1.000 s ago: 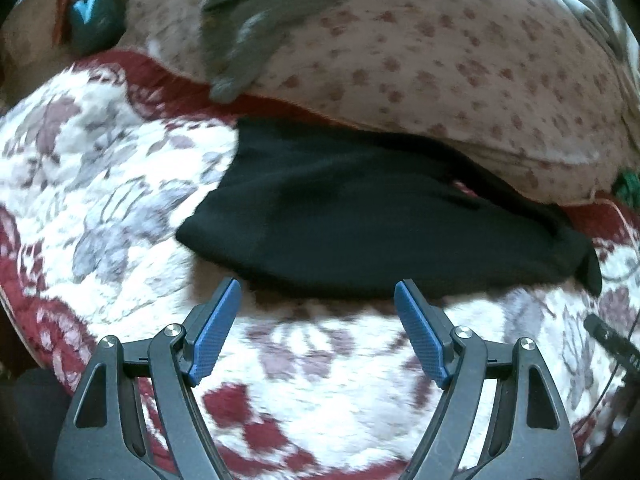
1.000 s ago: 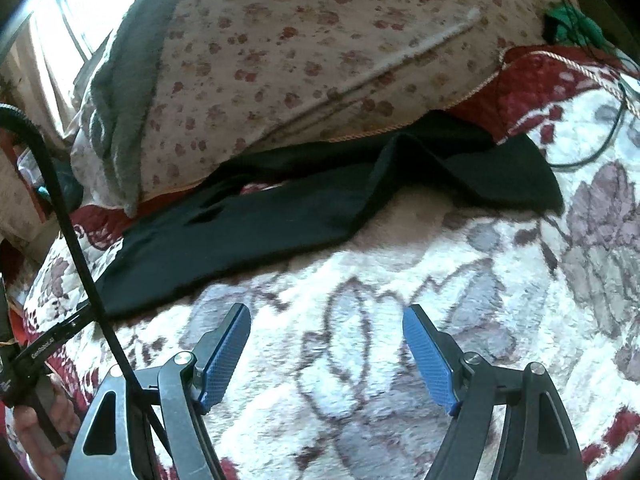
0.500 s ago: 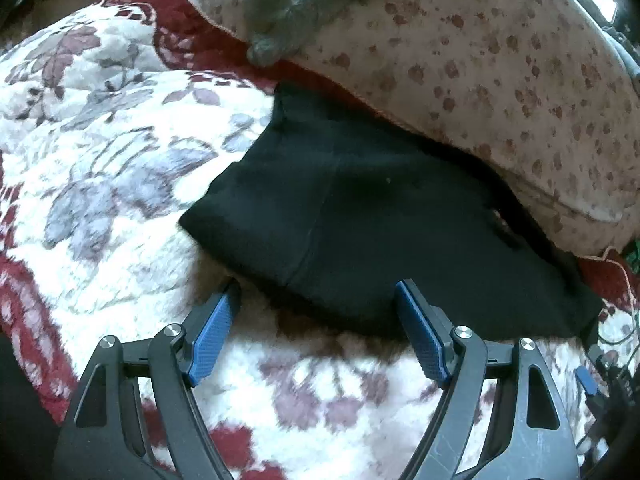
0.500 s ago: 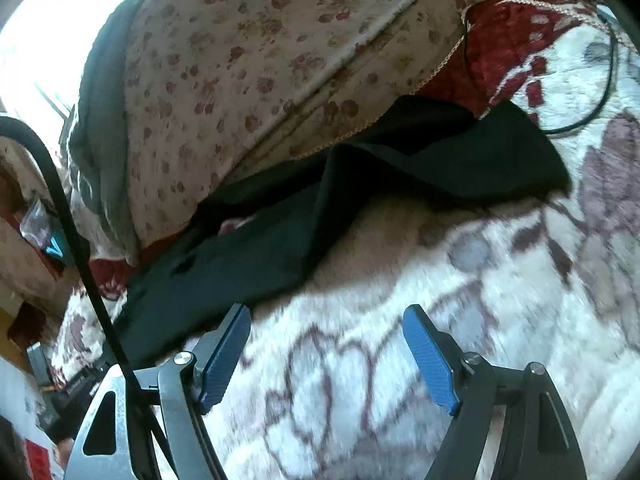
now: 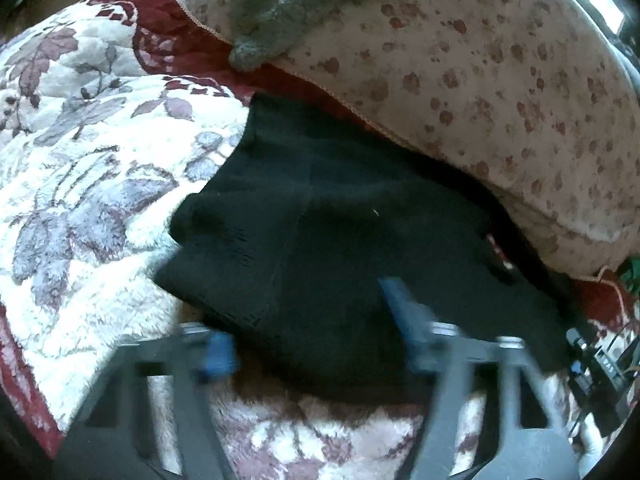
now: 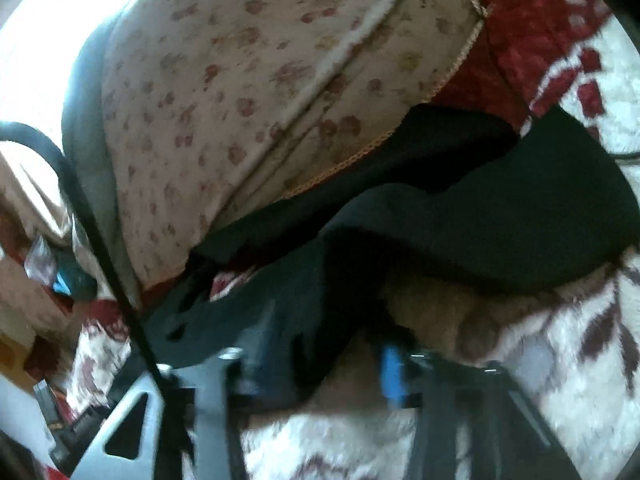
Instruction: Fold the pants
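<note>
Black pants (image 5: 340, 248) lie rumpled on a floral blanket (image 5: 80, 184), at twelve o'clock from both grippers. Left gripper (image 5: 308, 336) and right gripper (image 6: 320, 364) have jaws spread wide, empty. The fabric looks soft, light, floppy; pinch the near edge.

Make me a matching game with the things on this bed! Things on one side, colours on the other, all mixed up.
Things:
1. pants
2. gripper pads
3. fuzzy cloth on the spotted quilt
4. bed blanket

Colours:
A. grey
B. white with red and purple flowers
C. black
D. blue

Pairs: 1-C, 2-D, 3-A, 4-B
</note>
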Motion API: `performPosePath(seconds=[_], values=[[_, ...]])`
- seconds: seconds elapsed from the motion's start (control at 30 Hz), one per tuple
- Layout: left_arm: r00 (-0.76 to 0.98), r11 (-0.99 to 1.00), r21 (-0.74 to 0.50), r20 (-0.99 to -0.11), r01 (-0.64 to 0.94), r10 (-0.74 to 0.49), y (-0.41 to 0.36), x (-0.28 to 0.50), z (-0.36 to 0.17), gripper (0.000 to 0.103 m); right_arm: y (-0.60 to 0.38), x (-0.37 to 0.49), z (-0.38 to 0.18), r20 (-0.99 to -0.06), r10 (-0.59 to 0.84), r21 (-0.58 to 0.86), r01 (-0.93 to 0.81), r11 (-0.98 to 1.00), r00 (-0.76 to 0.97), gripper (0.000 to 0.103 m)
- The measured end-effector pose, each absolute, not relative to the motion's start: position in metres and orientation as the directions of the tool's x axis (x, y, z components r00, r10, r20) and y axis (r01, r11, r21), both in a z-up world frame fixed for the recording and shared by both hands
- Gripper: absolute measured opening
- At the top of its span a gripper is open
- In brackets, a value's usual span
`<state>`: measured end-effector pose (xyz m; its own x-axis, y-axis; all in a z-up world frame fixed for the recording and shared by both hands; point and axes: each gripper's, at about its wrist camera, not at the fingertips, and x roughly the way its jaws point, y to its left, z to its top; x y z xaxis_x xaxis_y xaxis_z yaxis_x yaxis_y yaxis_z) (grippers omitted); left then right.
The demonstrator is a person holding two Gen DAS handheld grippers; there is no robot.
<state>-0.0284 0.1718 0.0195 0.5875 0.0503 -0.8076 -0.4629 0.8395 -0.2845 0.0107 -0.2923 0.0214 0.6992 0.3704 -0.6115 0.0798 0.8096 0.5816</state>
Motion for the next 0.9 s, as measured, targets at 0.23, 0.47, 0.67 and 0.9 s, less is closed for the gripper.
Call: performPosePath(seconds=[0.23, 0.47, 0.67, 0.9], values=[[0.581, 0.854, -0.310, -0.814, -0.418, -0.012, 0.184, -0.018, 0.024, 0.012, -0.294, 0.009, 0.026, -0.602, 0.389, 0.598, 0.071, 0.798, 0.697, 0.006], [0.614, 0.880, -0.313, -0.789, -0.358, -0.030, 0.203, -0.024, 0.050, 0.011, -0.278, -0.010, 0.046, -0.592, 0.432, 0.592, 0.004, 0.806, 0.680, 0.005], [0.596, 0.885, -0.296, -0.802, -0.360, -0.025, 0.238, -0.047, 0.057, 0.011, -0.246, -0.041, 0.055, -0.591, 0.500, 0.615, -0.048, 0.787, 0.633, 0.005], [0.577, 0.882, -0.233, -0.815, -0.410, 0.052, 0.281, -0.078, 0.059, 0.011, -0.195, -0.074, 0.045, -0.593, 0.586, 0.645, -0.110, 0.756, 0.552, 0.005]])
